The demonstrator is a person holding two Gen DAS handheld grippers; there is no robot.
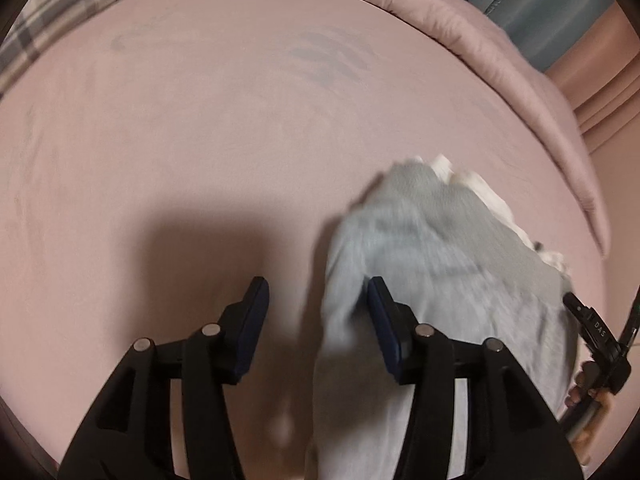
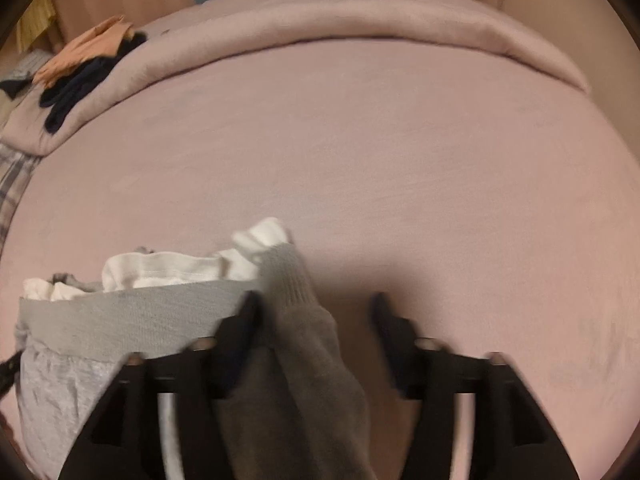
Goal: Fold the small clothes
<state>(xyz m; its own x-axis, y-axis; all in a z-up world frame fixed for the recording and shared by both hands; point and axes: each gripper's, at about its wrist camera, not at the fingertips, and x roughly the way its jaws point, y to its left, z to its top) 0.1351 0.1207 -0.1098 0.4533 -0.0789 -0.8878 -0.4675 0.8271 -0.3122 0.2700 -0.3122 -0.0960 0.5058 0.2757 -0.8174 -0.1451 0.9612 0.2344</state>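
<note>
Both the left gripper [image 1: 318, 300] and right gripper [image 2: 316, 312] are spread wide over the grey garment [image 1: 432, 248]; a one-layer pinch there could bunch it, likely skewing the fold

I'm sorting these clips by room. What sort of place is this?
Most likely a bedroom: the work surface is a bed with a pink sheet, a folded-back pink duvet along its far edge, and curtains beyond. Loose clothes lie on the duvet.
</note>
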